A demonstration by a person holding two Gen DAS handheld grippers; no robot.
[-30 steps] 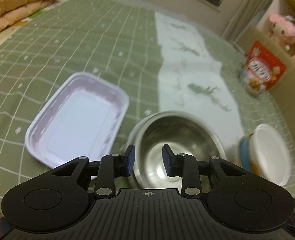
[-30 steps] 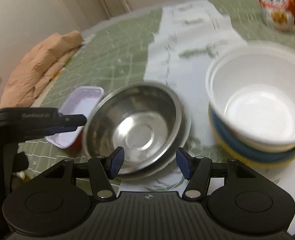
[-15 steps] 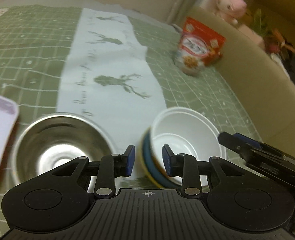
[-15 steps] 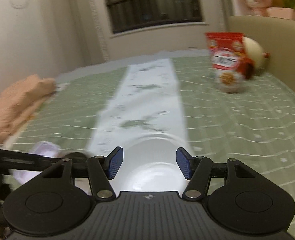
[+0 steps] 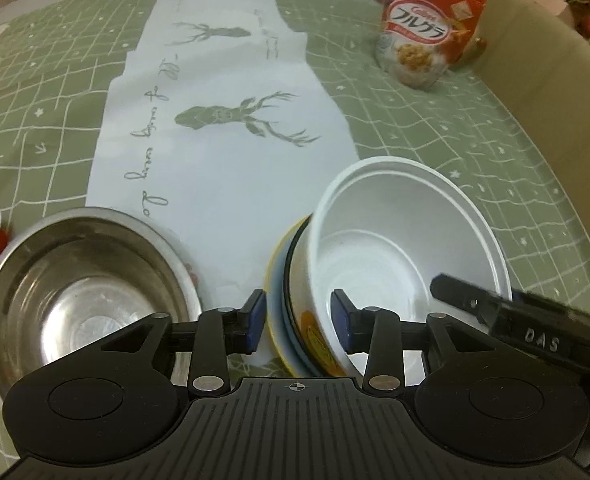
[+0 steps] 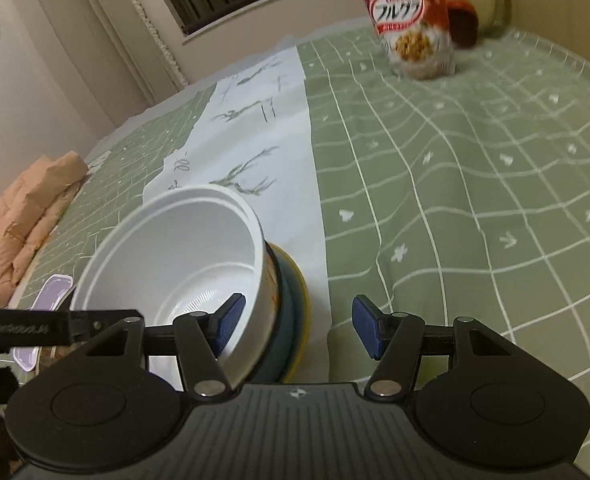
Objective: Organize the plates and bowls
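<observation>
A white bowl [image 5: 407,240] sits in a stack on a blue bowl and a yellow-rimmed plate [image 5: 277,280]. My left gripper [image 5: 298,322] is open, its jaws straddling the near left edge of the stack. A steel bowl [image 5: 79,292] stands to its left. In the right wrist view the white bowl [image 6: 175,256] fills the left centre, above the blue and yellow dishes [image 6: 295,304]. My right gripper [image 6: 295,326] is open, its jaws astride the white bowl's right wall. Whether any pad touches is unclear.
A red cereal bag [image 5: 427,28] stands at the far right, also in the right wrist view [image 6: 411,20]. A white deer-print runner [image 5: 219,128] crosses the green checked cloth. A lilac tray [image 6: 53,292] lies left. A peach quilt [image 6: 19,216] lies far left.
Both grippers swung right from the steel bowl and tray to the white bowl stack and closed in on it. The right gripper dropped low beside the bowl's wall.
</observation>
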